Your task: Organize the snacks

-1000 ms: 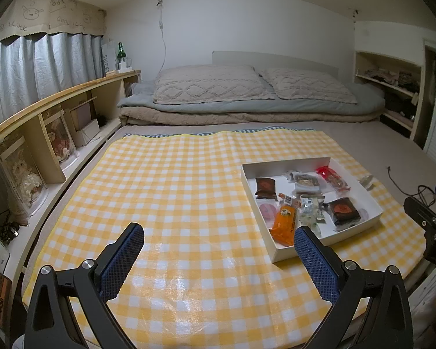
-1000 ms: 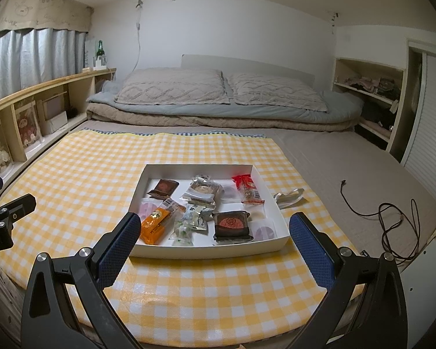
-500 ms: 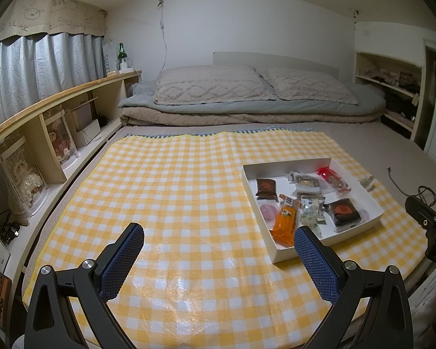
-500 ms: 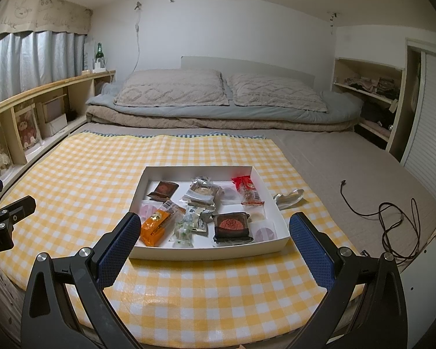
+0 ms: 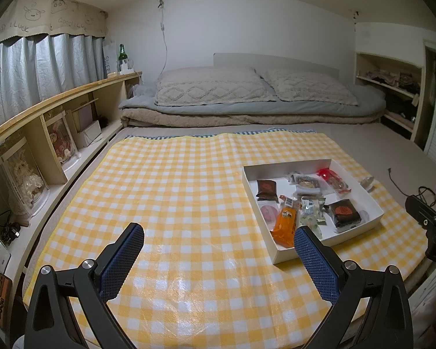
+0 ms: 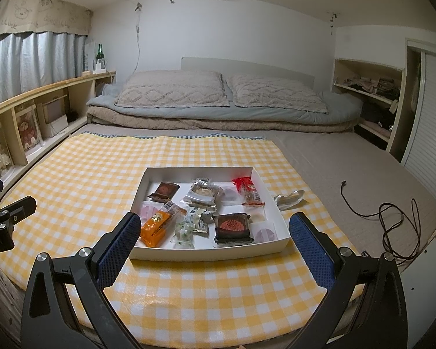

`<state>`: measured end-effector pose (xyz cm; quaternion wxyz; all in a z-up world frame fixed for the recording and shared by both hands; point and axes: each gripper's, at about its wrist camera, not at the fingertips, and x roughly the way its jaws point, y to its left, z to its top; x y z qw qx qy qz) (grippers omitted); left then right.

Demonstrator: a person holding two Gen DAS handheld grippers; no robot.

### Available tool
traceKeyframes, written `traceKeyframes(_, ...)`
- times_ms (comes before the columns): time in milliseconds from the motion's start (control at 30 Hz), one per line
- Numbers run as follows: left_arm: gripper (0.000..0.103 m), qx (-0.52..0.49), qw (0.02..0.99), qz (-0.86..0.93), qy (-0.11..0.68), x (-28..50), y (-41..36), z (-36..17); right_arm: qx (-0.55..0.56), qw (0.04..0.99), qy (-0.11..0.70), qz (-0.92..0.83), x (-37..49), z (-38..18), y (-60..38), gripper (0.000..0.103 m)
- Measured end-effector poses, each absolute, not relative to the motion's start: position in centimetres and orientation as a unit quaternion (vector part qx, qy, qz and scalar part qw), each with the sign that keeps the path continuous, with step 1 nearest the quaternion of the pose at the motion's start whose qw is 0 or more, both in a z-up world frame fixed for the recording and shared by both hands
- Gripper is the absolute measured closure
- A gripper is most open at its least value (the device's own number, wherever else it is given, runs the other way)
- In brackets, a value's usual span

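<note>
A shallow white tray [image 6: 200, 171] [image 5: 287, 167] lies on a yellow checked cloth [image 6: 87, 180] [image 5: 174, 189]. Inside are several wrapped snacks: an orange packet [image 6: 157, 225] [image 5: 284, 222], a dark square cake [image 6: 232, 226] [image 5: 344, 212], a brown packet [image 6: 164, 190] [image 5: 266, 187], a red-topped packet [image 6: 248, 190] [image 5: 334, 179], and clear wrapped ones [image 6: 202, 193]. My right gripper [image 6: 212, 237] hovers open just before the tray's near wall. My left gripper [image 5: 218, 250] is open over bare cloth, left of the tray. Both hold nothing.
A crumpled clear wrapper [image 6: 289, 199] lies on the cloth right of the tray. A black cable [image 6: 392, 215] trails over the grey mattress at right. Pillows and folded bedding [image 6: 218, 107] are behind. A wooden shelf with framed items [image 5: 43, 145] runs along the left.
</note>
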<state>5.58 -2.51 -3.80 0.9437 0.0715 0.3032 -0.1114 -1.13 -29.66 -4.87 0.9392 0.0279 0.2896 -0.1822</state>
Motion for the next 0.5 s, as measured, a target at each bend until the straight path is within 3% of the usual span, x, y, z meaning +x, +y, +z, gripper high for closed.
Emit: traceKeyframes(500,0.000,0.073,0.945,-0.109,0.299,5.31,-2.77,-3.79,0.027,0.942,0.283,-0.178,-1.22,-4.63,-30.05,0.000)
